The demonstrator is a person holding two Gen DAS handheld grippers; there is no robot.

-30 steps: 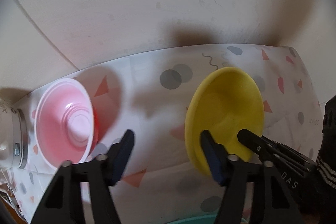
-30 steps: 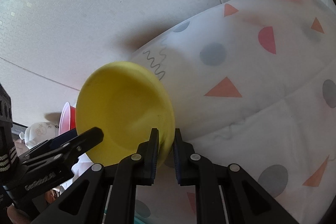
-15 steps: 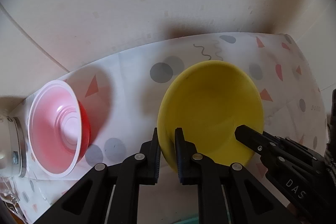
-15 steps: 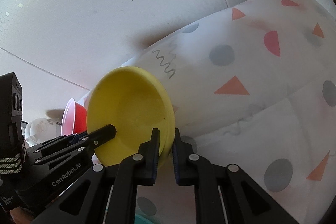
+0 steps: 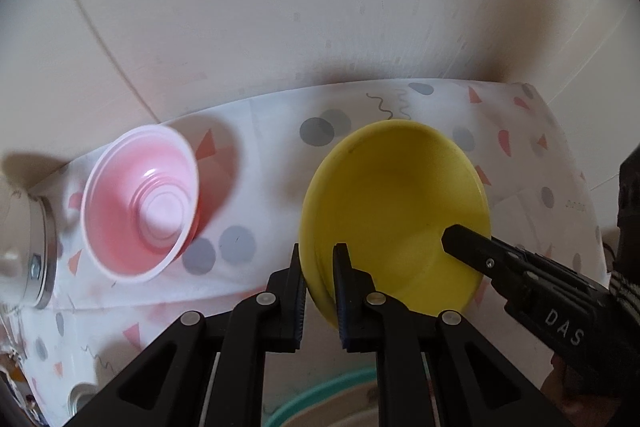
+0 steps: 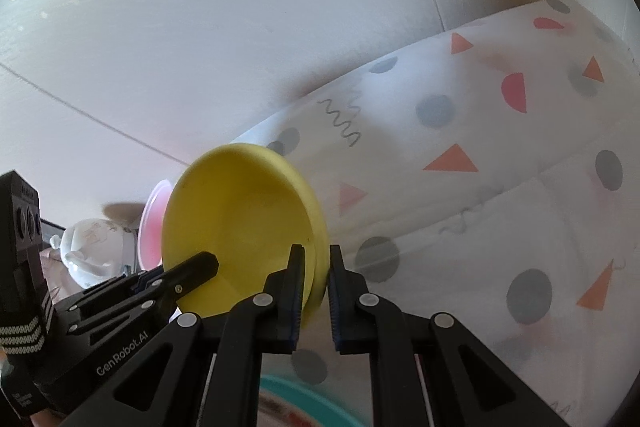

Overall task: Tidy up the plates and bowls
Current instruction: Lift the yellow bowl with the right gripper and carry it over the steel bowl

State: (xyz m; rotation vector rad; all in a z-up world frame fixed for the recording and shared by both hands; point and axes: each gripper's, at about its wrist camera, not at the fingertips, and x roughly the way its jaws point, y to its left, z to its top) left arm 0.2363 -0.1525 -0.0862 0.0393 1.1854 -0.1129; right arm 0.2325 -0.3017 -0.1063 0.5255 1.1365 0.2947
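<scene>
A yellow plate [image 5: 396,211] is held in the air above a patterned tablecloth [image 5: 280,131], tilted on edge. My left gripper [image 5: 319,291] is shut on its left rim. My right gripper [image 6: 315,293] is shut on its right rim; the plate [image 6: 240,223] fills the middle left of the right wrist view. The right gripper's fingers [image 5: 484,255] show over the plate in the left wrist view; the left gripper's fingers [image 6: 184,275] show in the right wrist view. A pink bowl [image 5: 140,203] stands on the cloth to the left, seen partly behind the plate in the right wrist view [image 6: 154,223].
A teal-rimmed dish [image 5: 320,399] lies below the grippers, also in the right wrist view [image 6: 296,399]. A glass jar with a metal band [image 5: 28,251] stands at the far left. A white wall [image 5: 280,7] rises behind the table. A white teapot-like object [image 6: 92,247] sits far left.
My left gripper was open a second ago; it closed on the plate's left rim. Both grippers and the plate have since shifted slightly. The right gripper stayed shut on the plate.
</scene>
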